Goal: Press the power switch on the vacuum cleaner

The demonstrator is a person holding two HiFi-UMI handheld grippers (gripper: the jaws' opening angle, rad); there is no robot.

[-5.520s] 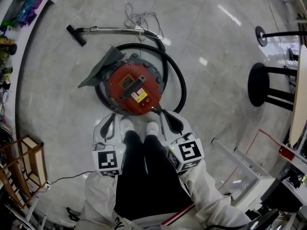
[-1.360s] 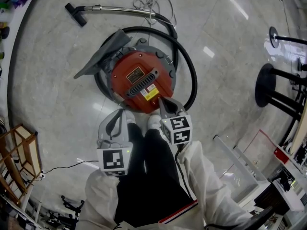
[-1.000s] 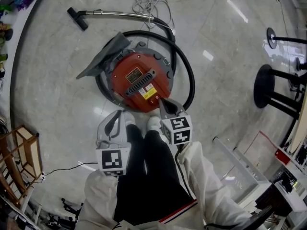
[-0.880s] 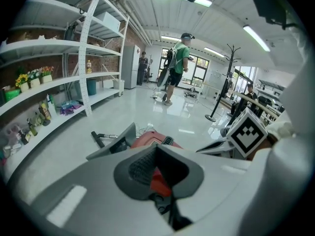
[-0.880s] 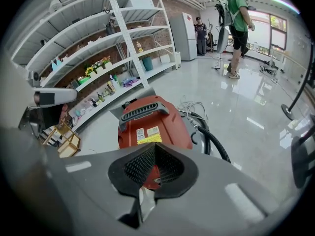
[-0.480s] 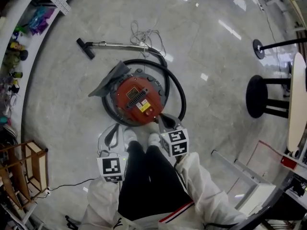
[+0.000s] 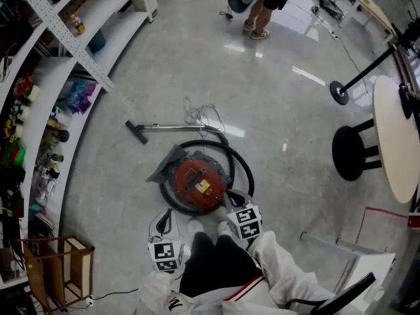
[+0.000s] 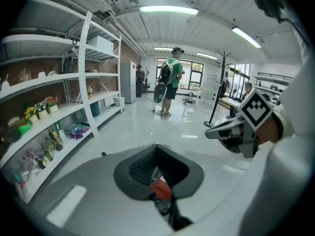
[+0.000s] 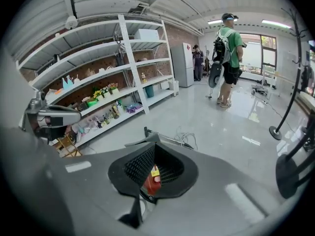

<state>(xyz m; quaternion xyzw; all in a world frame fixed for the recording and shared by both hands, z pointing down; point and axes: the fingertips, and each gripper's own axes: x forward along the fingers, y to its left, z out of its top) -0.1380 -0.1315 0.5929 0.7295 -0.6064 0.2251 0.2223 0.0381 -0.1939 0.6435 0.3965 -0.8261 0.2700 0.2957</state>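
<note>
Grey floor (image 7: 98,195), hose (image 7: 244,165) looped round vacuum cleaner (image 7: 197,181); left gripper (image 7: 164,215) & right gripper (image 7: 233,195) both closed, empty, off it, so a blunt jab prob. misses the switch.

pale glossy floor, vacuum near the feet

the floor (image 7: 282,195) is pale grey stone, shiny, with streaks of reflected light. a round red vacuum (image 7: 197,179) stands on it just ahead of the wearer's shoes (image 7: 195,227). a black hose (image 7: 249,176) loops round the vacuum's far and right sides and joins a metal wand (image 7: 177,127) lying flat, black nozzle (image 7: 136,132) at its left end. a loose white cord (image 7: 200,113) lies tangled beside the wand. a grey flap (image 7: 167,169) lies against the vacuum's left. well apart to the right stand a black stool (image 7: 351,153) and a round stand base (image 7: 339,92). white shelves (image 7: 72,58) line the left edge, with a wooden rack (image 7: 56,268) at lower left. another person (image 7: 262,2) stands at the far end.
</note>
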